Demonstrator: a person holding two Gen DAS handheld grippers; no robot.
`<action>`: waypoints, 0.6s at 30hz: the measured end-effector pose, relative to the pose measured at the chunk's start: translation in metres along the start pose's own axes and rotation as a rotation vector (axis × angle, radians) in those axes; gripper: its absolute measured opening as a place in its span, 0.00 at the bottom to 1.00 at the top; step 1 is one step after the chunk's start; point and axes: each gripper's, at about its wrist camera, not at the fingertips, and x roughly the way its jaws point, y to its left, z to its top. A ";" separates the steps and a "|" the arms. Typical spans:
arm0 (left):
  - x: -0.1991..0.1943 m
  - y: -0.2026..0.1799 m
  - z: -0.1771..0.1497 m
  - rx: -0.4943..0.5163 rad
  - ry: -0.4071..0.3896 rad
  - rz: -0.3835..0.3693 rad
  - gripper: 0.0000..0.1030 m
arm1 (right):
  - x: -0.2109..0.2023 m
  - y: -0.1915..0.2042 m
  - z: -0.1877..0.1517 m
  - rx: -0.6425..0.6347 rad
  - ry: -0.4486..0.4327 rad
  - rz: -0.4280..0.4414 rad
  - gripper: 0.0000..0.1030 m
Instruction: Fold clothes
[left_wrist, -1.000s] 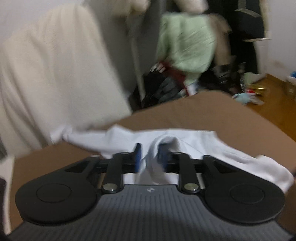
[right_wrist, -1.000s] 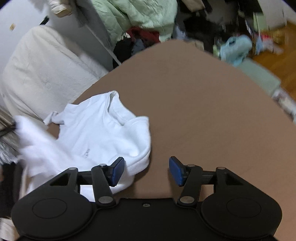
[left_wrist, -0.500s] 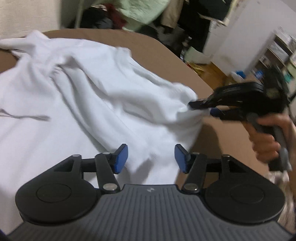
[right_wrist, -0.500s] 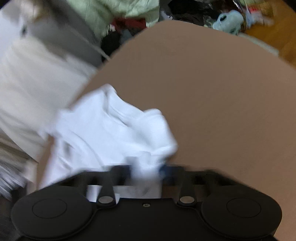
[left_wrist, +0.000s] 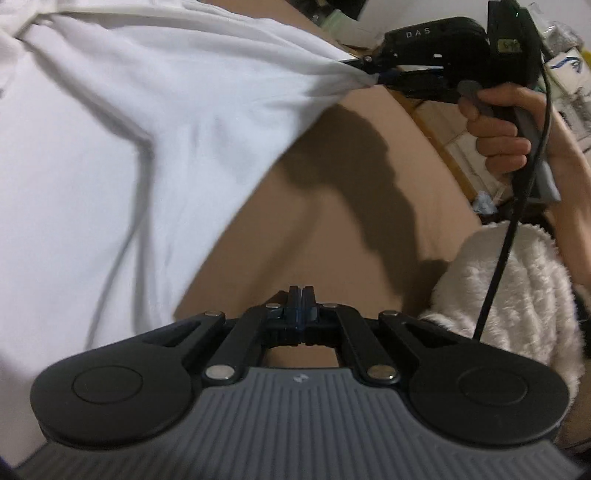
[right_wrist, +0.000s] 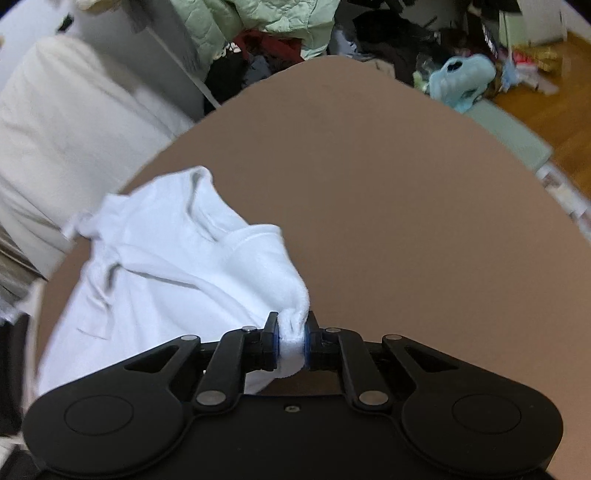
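A white shirt (left_wrist: 110, 147) lies crumpled on the brown table (left_wrist: 332, 240). It also shows in the right wrist view (right_wrist: 177, 266). My right gripper (right_wrist: 291, 341) is shut on a bunched edge of the white shirt and lifts it off the table. The same gripper shows in the left wrist view (left_wrist: 373, 74), pulling the cloth taut to the right. My left gripper (left_wrist: 301, 306) is shut with nothing between its pads, over bare table just right of the shirt's edge.
A fluffy white sleeve (left_wrist: 517, 302) and the person's hand (left_wrist: 498, 129) are at the right. Beyond the table (right_wrist: 406, 203) are a cream cushion (right_wrist: 74, 129), a pile of clothes (right_wrist: 277, 29), a blue soft toy (right_wrist: 461, 81) and wooden floor (right_wrist: 554, 110).
My left gripper let go of the shirt, opened, swung right and is now shut empty. My right gripper closed on the shirt's edge and is pulling it up.
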 end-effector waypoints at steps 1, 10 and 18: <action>-0.010 0.000 0.001 -0.004 -0.046 0.033 0.03 | 0.001 0.004 -0.001 -0.030 0.004 -0.028 0.16; -0.042 0.035 0.029 -0.110 -0.252 0.300 0.53 | -0.011 0.008 -0.003 -0.146 -0.080 -0.270 0.19; 0.006 0.050 0.050 -0.166 -0.296 0.217 0.52 | -0.017 -0.011 0.002 -0.028 -0.091 -0.169 0.22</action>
